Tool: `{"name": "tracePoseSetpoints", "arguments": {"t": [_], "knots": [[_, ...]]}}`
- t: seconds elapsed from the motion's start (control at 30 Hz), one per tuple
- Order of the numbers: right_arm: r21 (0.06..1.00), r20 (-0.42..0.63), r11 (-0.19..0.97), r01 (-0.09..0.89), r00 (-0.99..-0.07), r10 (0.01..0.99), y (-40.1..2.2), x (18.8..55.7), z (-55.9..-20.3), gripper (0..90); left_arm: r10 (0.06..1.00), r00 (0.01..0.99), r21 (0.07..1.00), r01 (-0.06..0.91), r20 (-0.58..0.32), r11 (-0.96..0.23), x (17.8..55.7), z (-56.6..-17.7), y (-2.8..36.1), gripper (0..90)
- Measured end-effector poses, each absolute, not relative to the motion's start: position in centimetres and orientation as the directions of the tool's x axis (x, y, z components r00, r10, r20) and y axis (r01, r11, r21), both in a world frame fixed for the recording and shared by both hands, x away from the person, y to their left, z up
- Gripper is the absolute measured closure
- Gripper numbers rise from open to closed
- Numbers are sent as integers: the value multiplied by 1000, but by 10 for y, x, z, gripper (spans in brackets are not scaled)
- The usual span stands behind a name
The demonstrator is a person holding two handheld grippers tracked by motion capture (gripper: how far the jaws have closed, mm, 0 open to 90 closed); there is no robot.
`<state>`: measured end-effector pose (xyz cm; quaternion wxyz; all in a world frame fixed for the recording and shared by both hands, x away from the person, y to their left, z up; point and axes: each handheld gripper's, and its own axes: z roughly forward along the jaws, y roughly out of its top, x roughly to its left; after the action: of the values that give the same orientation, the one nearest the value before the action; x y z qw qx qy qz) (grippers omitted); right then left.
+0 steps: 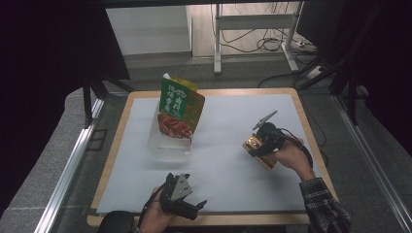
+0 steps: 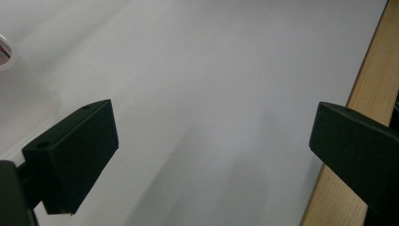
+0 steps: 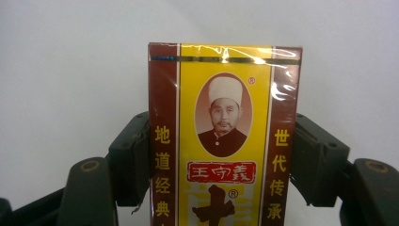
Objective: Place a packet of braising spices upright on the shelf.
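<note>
The spice box (image 3: 225,141) — yellow front, dark red side bands, gold characters, shiny wrap — sits clamped between the jaws of the right gripper (image 1: 260,143), one pad pressed on each long edge. In the right gripper view the box stands upright out of the jaws, its top end clear above them, the white sheet behind it. From the high view, the right gripper holds it over the right part of the surface (image 1: 115,141), gold face catching the light, the person's hand (image 1: 286,158) and plaid sleeve (image 1: 323,204) coming in from the lower right.

Over on the left, the left gripper (image 1: 197,206) hangs near the front edge of the surface — jaws spread wide, nothing between them, just the white sheet (image 2: 211,70) and the wooden rim (image 2: 367,94) past them.

Well apart from both, towards the back left, a green pouch (image 1: 179,109) with a red food picture stands tilted in a clear plastic container (image 1: 167,145).
</note>
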<state>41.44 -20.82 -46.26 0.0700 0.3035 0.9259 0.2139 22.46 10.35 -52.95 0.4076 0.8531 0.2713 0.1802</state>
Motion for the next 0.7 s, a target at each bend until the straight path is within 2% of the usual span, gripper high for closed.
{"name": "tracePoseSetpoints", "arguments": {"t": [0.7], "knots": [[613,0,656,440,-831,557,-208,403,-449,318,613,785,796,314,89,-518,224,-529,104,14]]}}
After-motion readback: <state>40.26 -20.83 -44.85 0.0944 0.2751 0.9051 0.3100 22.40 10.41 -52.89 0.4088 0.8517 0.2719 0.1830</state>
